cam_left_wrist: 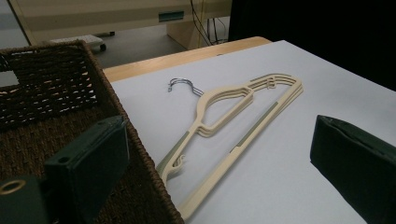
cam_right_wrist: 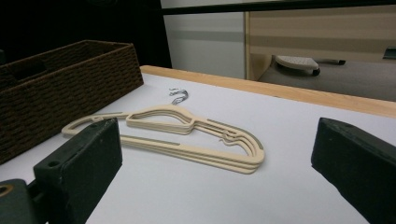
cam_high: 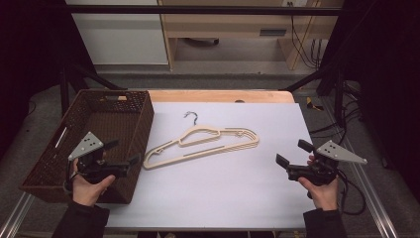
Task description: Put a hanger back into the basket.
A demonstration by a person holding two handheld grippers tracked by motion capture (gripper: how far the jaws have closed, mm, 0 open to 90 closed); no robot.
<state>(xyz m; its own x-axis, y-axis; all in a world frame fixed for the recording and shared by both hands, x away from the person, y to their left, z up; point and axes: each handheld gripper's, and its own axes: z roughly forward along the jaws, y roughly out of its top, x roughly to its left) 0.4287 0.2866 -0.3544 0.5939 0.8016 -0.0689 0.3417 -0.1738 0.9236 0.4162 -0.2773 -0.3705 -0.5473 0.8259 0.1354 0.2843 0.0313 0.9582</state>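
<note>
A stack of cream hangers [cam_high: 250, 139] with a metal hook [cam_high: 190, 116] lies flat in the middle of the white table sheet [cam_high: 233, 188]. My left gripper [cam_high: 123, 151] hovers over the near right corner of the brown woven basket [cam_high: 143, 129], jaws open and empty, aimed toward the hangers. My right gripper [cam_high: 291, 151] stands open and empty near the sheet's right edge, also facing them. From the left gripper view the hangers [cam_left_wrist: 254, 126] lie ahead between the open jaws of my left gripper [cam_left_wrist: 219, 140]. The right gripper view has the hangers [cam_right_wrist: 196, 151] ahead of my right gripper [cam_right_wrist: 215, 140].
The basket [cam_left_wrist: 56, 93] is deep and empty and takes up the table's left side; its wall [cam_right_wrist: 70, 79] rises beside the hangers. A wooden table edge [cam_high: 223, 95] runs along the back. Cabinets and cables stand on the floor beyond.
</note>
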